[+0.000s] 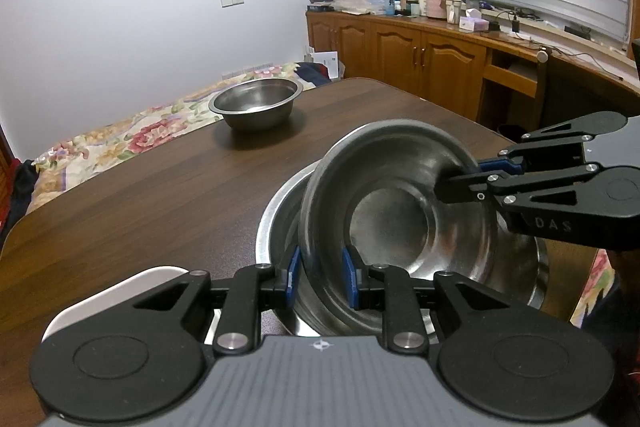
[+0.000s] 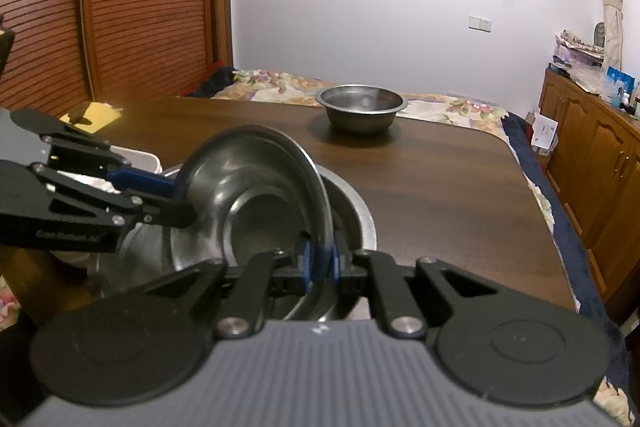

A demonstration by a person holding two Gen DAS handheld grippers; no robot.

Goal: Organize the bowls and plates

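Note:
A steel bowl (image 1: 396, 211) is held tilted above a larger steel bowl (image 1: 276, 215) on the dark wooden table (image 1: 160, 187). My left gripper (image 1: 321, 277) has its blue pads on either side of the tilted bowl's near rim. My right gripper (image 1: 464, 177) is shut on the opposite rim. In the right wrist view my right gripper (image 2: 320, 263) clamps the rim of the tilted bowl (image 2: 248, 187) over the larger bowl (image 2: 356, 211), and my left gripper (image 2: 176, 197) grips the far rim. A third steel bowl (image 1: 256, 103) (image 2: 360, 107) stands upright at the table's far side.
A white container (image 1: 104, 295) (image 2: 136, 157) sits on the table beside the left gripper. A bed with a floral cover (image 1: 120, 135) lies beyond the table. Wooden cabinets (image 1: 400, 51) with clutter stand along the wall.

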